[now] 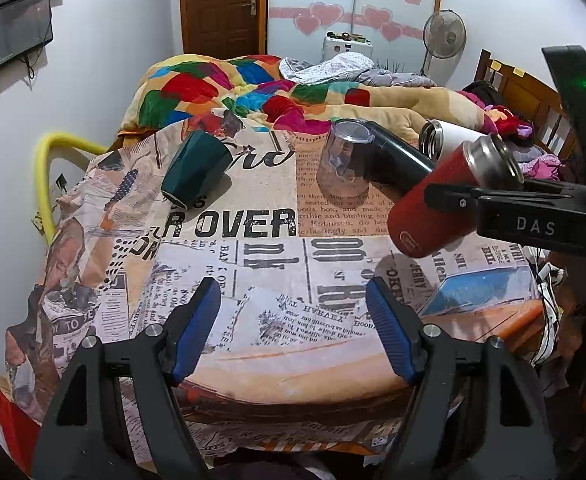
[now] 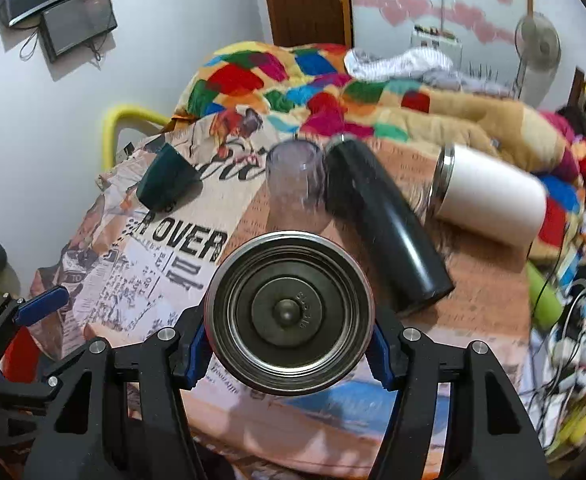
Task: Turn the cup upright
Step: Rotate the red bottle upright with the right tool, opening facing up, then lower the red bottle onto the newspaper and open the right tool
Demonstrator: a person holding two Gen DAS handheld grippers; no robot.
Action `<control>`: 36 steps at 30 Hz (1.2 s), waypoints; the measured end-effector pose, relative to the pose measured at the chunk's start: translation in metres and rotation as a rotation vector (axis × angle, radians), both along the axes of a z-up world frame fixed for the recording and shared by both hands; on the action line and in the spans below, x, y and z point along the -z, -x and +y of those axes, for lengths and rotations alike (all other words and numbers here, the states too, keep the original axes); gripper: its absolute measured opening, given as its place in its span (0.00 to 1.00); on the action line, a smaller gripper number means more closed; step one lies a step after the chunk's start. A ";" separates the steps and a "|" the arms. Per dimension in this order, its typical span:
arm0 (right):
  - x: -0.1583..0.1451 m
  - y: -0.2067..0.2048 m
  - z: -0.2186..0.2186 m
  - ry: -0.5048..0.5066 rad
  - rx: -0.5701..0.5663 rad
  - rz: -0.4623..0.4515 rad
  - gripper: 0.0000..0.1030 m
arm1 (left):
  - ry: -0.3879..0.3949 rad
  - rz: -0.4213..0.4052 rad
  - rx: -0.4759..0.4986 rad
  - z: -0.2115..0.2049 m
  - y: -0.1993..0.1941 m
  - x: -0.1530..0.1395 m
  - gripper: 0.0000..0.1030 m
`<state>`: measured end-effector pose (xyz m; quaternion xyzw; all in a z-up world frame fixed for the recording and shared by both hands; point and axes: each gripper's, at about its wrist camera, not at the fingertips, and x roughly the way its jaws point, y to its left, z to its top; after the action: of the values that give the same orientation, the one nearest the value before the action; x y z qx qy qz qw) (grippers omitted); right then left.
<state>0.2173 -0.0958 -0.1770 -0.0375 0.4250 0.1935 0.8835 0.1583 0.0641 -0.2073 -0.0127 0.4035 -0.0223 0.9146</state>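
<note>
My right gripper [image 2: 289, 344] is shut on a red steel cup [image 1: 449, 200] and holds it tilted above the table's right side; in the right wrist view its open steel mouth [image 2: 289, 312] faces the camera. The right gripper also shows in the left wrist view [image 1: 473, 204]. My left gripper [image 1: 293, 320] is open and empty over the near part of the newspaper-print tablecloth [image 1: 253, 288]. A dark green cup [image 1: 195, 170] lies on its side at the far left. A clear glass [image 1: 345, 164] stands upside down mid-table.
A black flask [image 1: 397, 160] and a white steel mug [image 1: 449, 140] lie on their sides at the back right. A bed with a colourful blanket [image 1: 253, 88] lies behind the table. A yellow chair frame [image 1: 43, 184] stands left. Cables and clutter [image 2: 573, 340] lie right.
</note>
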 end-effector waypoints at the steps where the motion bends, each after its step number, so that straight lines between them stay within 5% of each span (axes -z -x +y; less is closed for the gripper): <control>1: -0.001 0.000 0.002 0.014 -0.003 -0.013 0.58 | 0.002 -0.001 -0.002 0.000 -0.001 0.000 0.75; 21: 0.031 -0.012 0.016 0.089 -0.032 0.078 0.58 | 0.017 0.033 -0.039 0.013 -0.006 0.011 0.80; 23: 0.028 -0.011 0.016 0.081 -0.037 0.086 0.64 | 0.021 0.030 -0.040 0.013 -0.006 0.009 0.80; 29: 0.002 0.007 0.011 0.068 -0.048 0.016 0.67 | 0.031 -0.012 -0.038 0.012 0.000 -0.010 0.80; 36: -0.065 0.052 -0.020 -0.047 -0.039 -0.148 0.68 | 0.049 -0.154 -0.029 0.002 0.026 -0.069 0.80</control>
<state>0.1656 -0.1156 -0.1115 -0.0393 0.3530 0.2170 0.9093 0.1326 0.0663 -0.1387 -0.0391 0.3309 -0.0196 0.9427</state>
